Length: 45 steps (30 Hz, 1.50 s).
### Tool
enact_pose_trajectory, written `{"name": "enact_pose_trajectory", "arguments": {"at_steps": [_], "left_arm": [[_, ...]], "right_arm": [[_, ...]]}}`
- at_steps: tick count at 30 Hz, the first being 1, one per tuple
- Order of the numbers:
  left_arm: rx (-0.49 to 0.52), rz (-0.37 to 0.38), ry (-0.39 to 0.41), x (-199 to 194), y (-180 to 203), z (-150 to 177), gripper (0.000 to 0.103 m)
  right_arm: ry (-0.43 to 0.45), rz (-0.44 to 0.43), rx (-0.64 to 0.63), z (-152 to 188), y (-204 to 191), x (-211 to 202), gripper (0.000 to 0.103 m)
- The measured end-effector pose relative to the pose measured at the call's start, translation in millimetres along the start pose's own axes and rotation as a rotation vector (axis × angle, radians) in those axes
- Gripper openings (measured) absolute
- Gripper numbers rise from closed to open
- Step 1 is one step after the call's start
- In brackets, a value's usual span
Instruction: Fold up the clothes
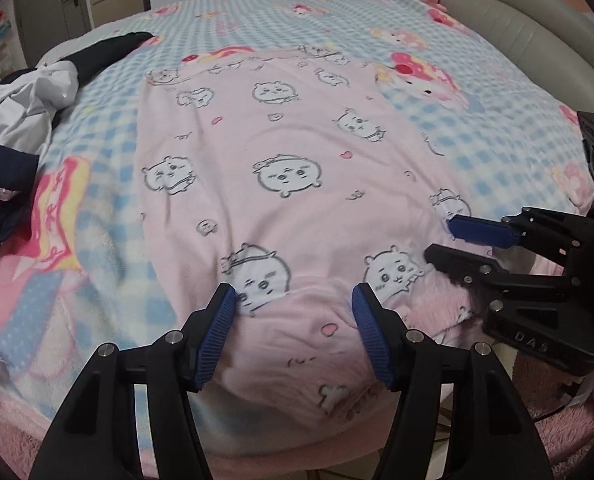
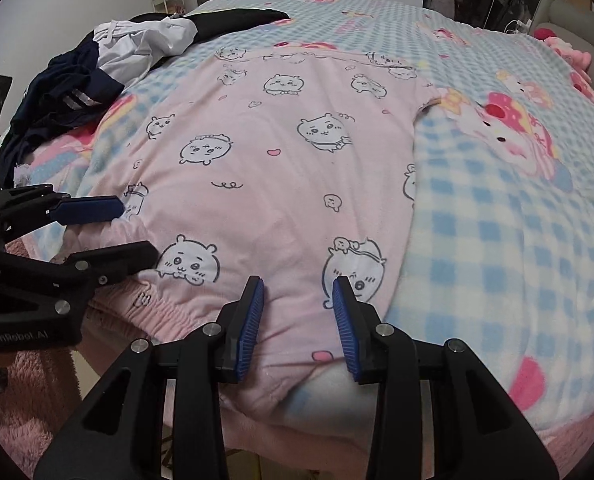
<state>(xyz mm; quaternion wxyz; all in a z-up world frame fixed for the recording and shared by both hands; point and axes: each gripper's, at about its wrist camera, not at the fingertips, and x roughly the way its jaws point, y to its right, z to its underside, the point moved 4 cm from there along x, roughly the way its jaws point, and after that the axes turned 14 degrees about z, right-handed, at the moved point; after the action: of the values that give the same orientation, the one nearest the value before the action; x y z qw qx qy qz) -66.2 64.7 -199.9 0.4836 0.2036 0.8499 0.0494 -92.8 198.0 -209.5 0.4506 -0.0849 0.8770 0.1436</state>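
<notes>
The pink garment [image 1: 281,152] is lying spread flat on the bed [image 1: 497,136], both the left gripper [image 1: 293,332] and right gripper [image 2: 299,328] spread at its near hem — soft fleece is risking bunching or slipping from a shallow pinch.

My left gripper [image 1: 293,304] and right gripper [image 2: 299,300] both gape over the pink garment's [image 2: 281,152] near hem, side by side — little room between them. Far left, a dark clothes heap [image 2: 81,80] crowds the blanket [image 2: 497,208]; right of the garment lies open.
</notes>
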Motion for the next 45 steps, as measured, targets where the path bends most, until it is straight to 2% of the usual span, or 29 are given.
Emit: {"name": "enact_pose_trajectory", "arguments": {"at_steps": [6,10,12,17,20,22,30,33,36,39,42,45], "left_arm": [[-0.012,0.009,0.013,-8.6,-2.8,5.8,0.063],[-0.001,0.019,0.029,-12.4,3.5,3.7,0.063],[0.005,0.024,0.038,-14.3,6.7,2.6,0.062],[0.019,0.037,0.058,-19.0,14.6,0.0,0.062],[0.012,0.035,0.053,-20.6,13.4,2.6,0.062],[-0.001,0.028,0.039,-20.9,9.1,6.7,0.063],[-0.054,0.001,-0.016,-22.2,-8.0,23.2,0.063],[-0.074,-0.009,-0.037,-22.8,-14.4,29.4,0.068],[-0.123,0.033,-0.012,-29.2,-20.8,33.7,0.068],[-0.139,0.018,0.017,-37.7,-26.3,32.0,0.068],[-0.153,0.045,0.067,-48.4,-28.5,25.2,0.066],[-0.138,0.087,0.106,-51.0,-21.5,14.6,0.066]], "right_arm": [[0.01,0.023,0.001,8.7,7.9,-6.4,0.036],[0.025,-0.012,0.071,10.6,22.5,-15.9,0.036],[0.057,0.003,0.089,8.7,26.2,-23.7,0.037],[0.096,-0.041,0.078,-6.0,9.7,-33.0,0.037],[0.029,0.029,0.006,0.7,-2.9,-18.1,0.037],[-0.009,0.044,-0.004,10.1,-2.8,-9.9,0.037],[-0.028,0.019,0.054,19.0,14.1,-15.5,0.039],[-0.044,0.023,0.085,24.5,24.5,-14.6,0.04],[-0.061,-0.002,0.126,28.7,34.8,-13.4,0.04],[-0.059,0.026,0.103,27.5,31.4,-14.3,0.04],[-0.045,0.051,0.085,25.8,27.4,-17.9,0.04],[-0.001,0.022,0.116,19.4,28.6,-27.3,0.04]]}}
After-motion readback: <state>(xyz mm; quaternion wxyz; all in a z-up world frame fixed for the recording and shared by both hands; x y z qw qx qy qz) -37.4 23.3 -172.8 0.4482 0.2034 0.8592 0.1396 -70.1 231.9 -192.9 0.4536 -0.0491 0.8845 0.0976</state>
